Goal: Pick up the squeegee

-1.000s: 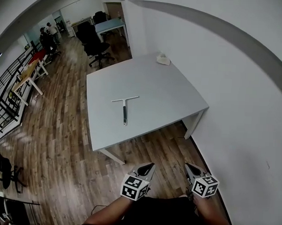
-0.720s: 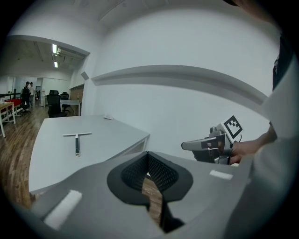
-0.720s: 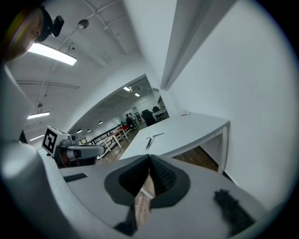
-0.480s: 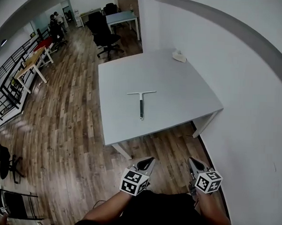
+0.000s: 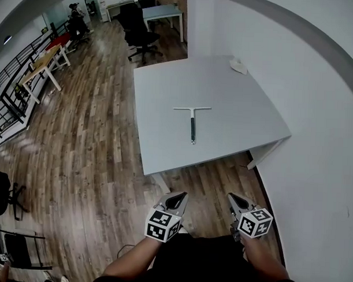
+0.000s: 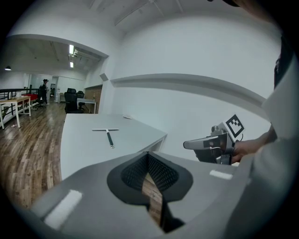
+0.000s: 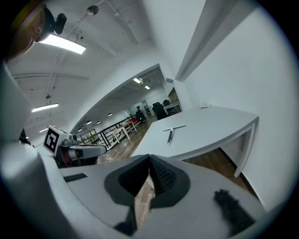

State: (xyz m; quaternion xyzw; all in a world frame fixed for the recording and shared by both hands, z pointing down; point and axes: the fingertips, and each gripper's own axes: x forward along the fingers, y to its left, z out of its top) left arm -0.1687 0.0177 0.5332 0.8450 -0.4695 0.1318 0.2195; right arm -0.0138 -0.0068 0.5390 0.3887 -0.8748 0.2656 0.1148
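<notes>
Squeegee (image 5: 192, 118) lay flat mid-table (image 5: 236, 99), well ahead of us, its handle running back toward us and its blade crosswise at the far end. We held the left tongs (image 5: 175, 199) and right tongs (image 5: 234, 199) closed and empty, the left looking slightly nearer.

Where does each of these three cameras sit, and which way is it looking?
Head view: on the person's head, looking steeply down at the floor and the white table with the squeegee; both forearms, left gripper and right gripper show.
Left gripper view: rides the left gripper, looking along its closed jaws toward the table; the right gripper shows at right.
Right gripper view: rides the right gripper, looking along its closed jaws toward the table; the left gripper shows at left.
Shared: all three see the squeegee.
</notes>
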